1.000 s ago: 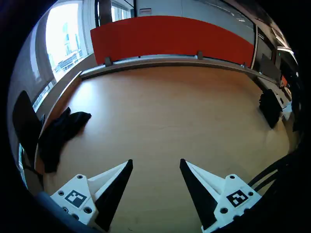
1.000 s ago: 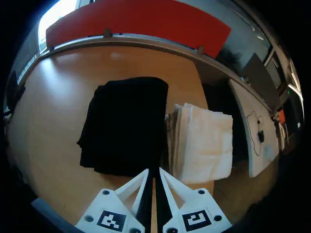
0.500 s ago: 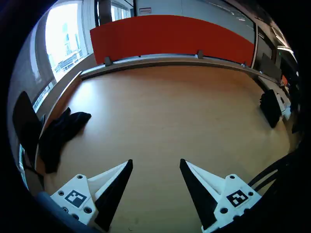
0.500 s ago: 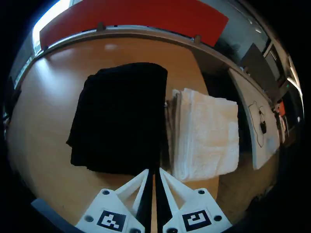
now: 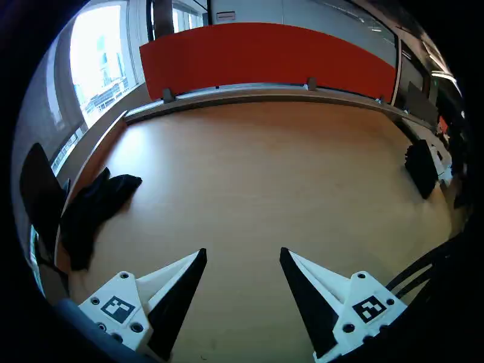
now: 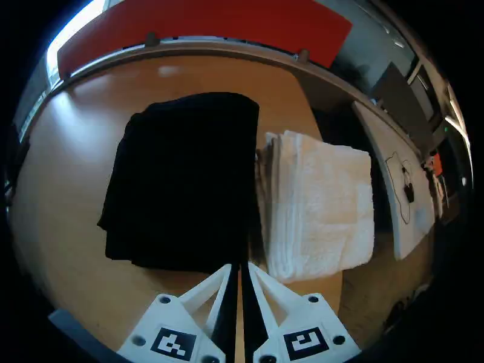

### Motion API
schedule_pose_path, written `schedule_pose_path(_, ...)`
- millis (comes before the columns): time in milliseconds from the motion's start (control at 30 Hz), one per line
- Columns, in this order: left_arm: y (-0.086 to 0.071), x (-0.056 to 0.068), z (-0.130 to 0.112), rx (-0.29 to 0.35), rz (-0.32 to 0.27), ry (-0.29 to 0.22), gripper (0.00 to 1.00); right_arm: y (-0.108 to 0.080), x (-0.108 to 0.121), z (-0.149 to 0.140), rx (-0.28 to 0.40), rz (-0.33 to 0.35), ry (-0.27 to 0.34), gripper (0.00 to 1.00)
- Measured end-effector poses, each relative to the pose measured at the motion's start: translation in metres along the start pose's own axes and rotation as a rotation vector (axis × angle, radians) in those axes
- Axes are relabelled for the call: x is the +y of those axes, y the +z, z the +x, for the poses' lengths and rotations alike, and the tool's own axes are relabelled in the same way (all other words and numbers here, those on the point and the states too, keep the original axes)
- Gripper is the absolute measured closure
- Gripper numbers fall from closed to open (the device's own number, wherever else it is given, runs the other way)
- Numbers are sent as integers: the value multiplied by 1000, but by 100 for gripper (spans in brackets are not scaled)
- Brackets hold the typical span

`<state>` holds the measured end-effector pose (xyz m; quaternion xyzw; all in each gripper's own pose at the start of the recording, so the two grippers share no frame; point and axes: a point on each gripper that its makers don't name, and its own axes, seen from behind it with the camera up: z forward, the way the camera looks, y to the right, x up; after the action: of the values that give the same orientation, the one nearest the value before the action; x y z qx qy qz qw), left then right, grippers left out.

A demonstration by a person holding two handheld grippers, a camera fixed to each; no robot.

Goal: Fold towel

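In the right gripper view a black towel (image 6: 181, 181) lies folded flat in a rough rectangle in the middle of the wooden table (image 6: 63, 181). A folded white towel (image 6: 317, 206) lies right beside it, their long edges running side by side and seeming to touch. The right hand-held gripper (image 6: 241, 289) sits just short of the black towel's near edge, its two fingers pressed together with only a thin sliver of table showing between them and no cloth caught there. Beyond the towels a red partition (image 6: 199, 21) stands along the table's far edge, and off to the side a grey table (image 6: 396, 199) carries a thin cable (image 6: 404, 181). In the left gripper view the left hand-held gripper (image 5: 242, 266) is spread wide over bare wood, holding nothing. A crumpled dark cloth (image 5: 91, 209) lies near that table's edge on one side, well apart from the fingers, and a dark bundle (image 5: 420, 166) sits at the opposite edge, too far off to make out.
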<state>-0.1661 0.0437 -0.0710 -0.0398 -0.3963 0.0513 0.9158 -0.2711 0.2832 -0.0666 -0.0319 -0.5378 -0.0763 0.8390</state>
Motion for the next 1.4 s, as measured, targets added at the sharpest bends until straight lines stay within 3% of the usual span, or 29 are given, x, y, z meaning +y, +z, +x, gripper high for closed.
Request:
schedule_pose_path(267,-1,0,0,2,0,0,11,-3,-1,1,11,-5,6,95)
schedule_pose_path(500,-1,0,0,5,-3,-4,11,-11,5,-4,23,-32,11,86)
schedule_pose_path(533,-1,0,1,6,-4,-4,11,-12,6,-5,26,-35,13,81)
schedule_pose_path(700,0,3,2,10,-11,-2,11,-17,8,-10,42,-46,32,34)
schedule_pose_path(900,0,6,4,16,-19,2,10,-20,4,-14,54,-35,51,15)
schedule_pose_path(1200,-1,7,6,21,-25,4,11,-28,0,-11,83,-33,60,13)
schedule_pose_path(1400,-2,6,9,30,-26,2,11,-38,-8,0,141,-17,89,13)
